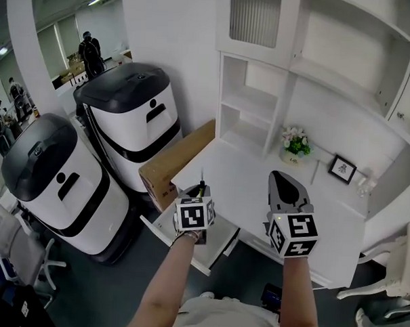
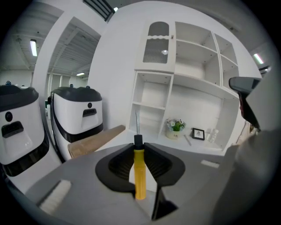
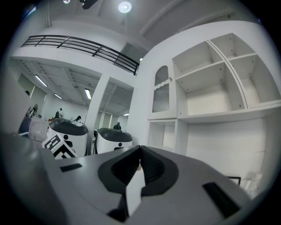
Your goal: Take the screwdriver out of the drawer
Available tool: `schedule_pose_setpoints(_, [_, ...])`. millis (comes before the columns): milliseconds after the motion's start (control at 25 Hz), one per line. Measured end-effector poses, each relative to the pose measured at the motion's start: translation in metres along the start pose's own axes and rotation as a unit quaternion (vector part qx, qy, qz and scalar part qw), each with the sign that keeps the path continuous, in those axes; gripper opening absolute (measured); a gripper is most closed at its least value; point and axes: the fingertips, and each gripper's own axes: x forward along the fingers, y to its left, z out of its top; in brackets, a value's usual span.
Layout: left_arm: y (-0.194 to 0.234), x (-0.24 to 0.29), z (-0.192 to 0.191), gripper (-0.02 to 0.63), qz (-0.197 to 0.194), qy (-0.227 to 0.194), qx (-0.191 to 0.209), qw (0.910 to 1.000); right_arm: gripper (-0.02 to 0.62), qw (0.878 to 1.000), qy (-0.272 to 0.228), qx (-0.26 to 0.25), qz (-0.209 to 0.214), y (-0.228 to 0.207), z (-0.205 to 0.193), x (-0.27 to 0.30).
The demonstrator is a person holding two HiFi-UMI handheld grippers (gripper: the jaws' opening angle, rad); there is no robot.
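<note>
Screwdriver (image 2: 139, 173) stands upright, clamped in the left gripper (image 2: 139, 148); the right gripper (image 3: 139, 151) is closed together.

Bright, even indoor light throughout. In head view, desk (image 1: 258, 189) and shelving (image 1: 317, 83) nearly overexposed, white surfaces washed out. Floor near person much darker. Shadows soft and faint. Light from strip lights (image 2: 34, 47) at far left and round downlight (image 3: 124, 6) overhead, with small glare halo. Both gripper views fisheye: black vignette in corners, straight edges bowed. Near lens, body of left gripper (image 2: 138, 145) soft grey blur; screwdriver (image 2: 139, 171) handle sharp. Foreground of right gripper (image 3: 139, 149) likewise soft.
</note>
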Motion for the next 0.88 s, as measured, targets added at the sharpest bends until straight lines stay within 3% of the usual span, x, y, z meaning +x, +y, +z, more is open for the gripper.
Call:
schedule_pose_setpoints(400, [-0.014,-0.049,0.087,0.080,-0.010,-0.132,0.054,0.9897,0.006,0.998,-0.043,-0.032,0.026,0.006,0.041,-0.008])
schedule_pose_setpoints(720, [-0.031,-0.105,0.143,0.081,-0.036,-0.241,0.095,0.9652,0.006,0.996,-0.072,-0.053,0.028,-0.002,0.073,-0.020])
schedule_pose_setpoints(880, [-0.035,-0.129,0.160,0.081,-0.036,-0.276,0.112,0.9538,0.006,0.995,-0.085,-0.056,0.025,-0.005,0.086,-0.026])
